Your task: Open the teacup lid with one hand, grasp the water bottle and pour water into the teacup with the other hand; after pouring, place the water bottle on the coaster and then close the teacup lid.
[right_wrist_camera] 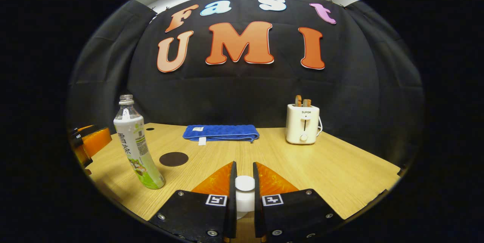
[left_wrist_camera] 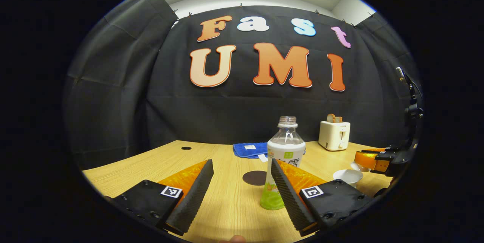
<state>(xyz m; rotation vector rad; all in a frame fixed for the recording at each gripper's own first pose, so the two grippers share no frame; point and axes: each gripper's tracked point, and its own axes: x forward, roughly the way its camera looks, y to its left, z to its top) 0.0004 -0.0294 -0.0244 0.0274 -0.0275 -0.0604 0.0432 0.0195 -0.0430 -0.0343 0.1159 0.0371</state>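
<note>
Left claw (left_wrist_camera: 242,182) released, jaws wide, water bottle (left_wrist_camera: 284,160) upright on worktop (left_wrist_camera: 227,205) just ahead, against its right finger — long axis vertical; coaster (left_wrist_camera: 254,177) just behind; right claw (right_wrist_camera: 244,188) clenched on teacup lid (right_wrist_camera: 245,194) — teacup (left_wrist_camera: 348,177) open beneath

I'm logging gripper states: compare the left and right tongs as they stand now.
The left tongs stand wide open with bare table between them, while the right tongs are closed narrowly on the white lid knob. The left tongs hold nothing, the water bottle standing just ahead by one finger; the right tongs grip their object. Both point across the wooden table toward the booth wall.
</note>
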